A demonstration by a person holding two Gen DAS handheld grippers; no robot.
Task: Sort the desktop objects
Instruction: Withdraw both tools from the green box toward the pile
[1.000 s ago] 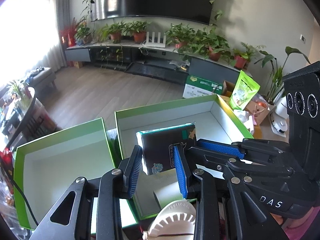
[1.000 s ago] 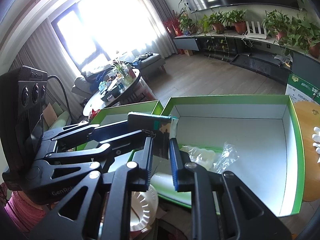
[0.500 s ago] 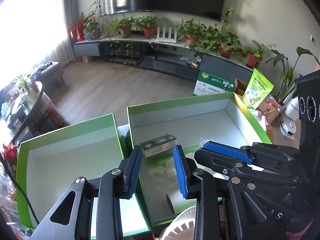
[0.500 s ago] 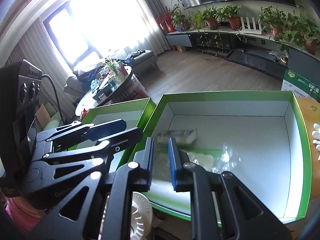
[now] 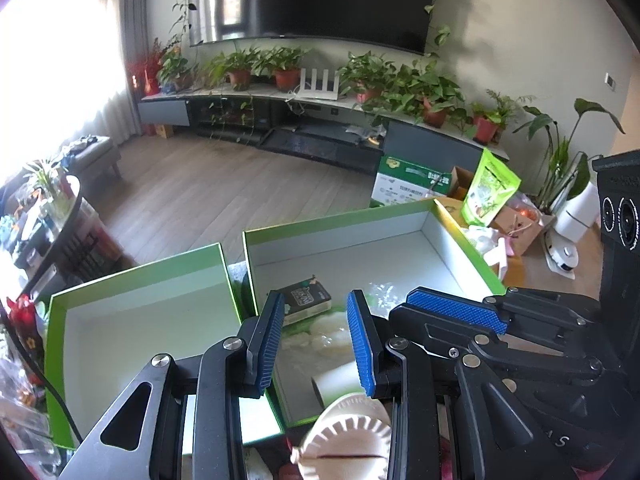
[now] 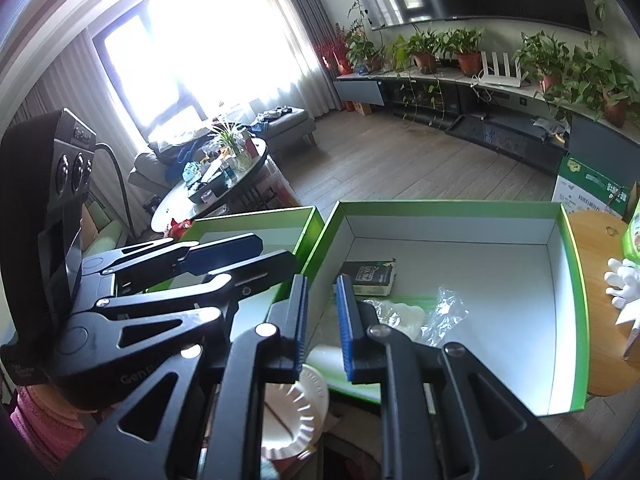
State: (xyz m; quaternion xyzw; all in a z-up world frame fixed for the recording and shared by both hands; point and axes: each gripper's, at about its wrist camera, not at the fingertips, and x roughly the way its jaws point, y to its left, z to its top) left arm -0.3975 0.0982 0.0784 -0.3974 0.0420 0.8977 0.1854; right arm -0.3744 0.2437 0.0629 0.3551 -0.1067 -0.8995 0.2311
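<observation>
A dark pack with printed lettering [image 5: 306, 300] [image 6: 368, 276] lies flat on the floor of the larger green-rimmed box [image 5: 340, 236] [image 6: 448, 232], near its left wall. My left gripper [image 5: 316, 340] hovers above the box's near side, open, with nothing between its blue pads. My right gripper [image 6: 322, 326] hangs just beside it, shut and empty; its blue pad [image 5: 456, 312] shows at the right of the left wrist view. A clear bag of white pieces [image 5: 328, 332] [image 6: 400, 312] lies next to the pack. The smaller green box [image 5: 136, 268] [image 6: 256, 216] on the left holds nothing that I can see.
A white pleated mould [image 5: 348, 436] [image 6: 294, 404] sits below both grippers, in front of the boxes. A white roll [image 5: 336, 380] lies in the larger box's near corner. A round wooden top [image 6: 600, 300] with a white glove [image 6: 620, 280] adjoins the right side.
The dark pack, upright between the gripper tips a second ago, has dropped and lies in the larger box. Both grippers have lifted away from it.
</observation>
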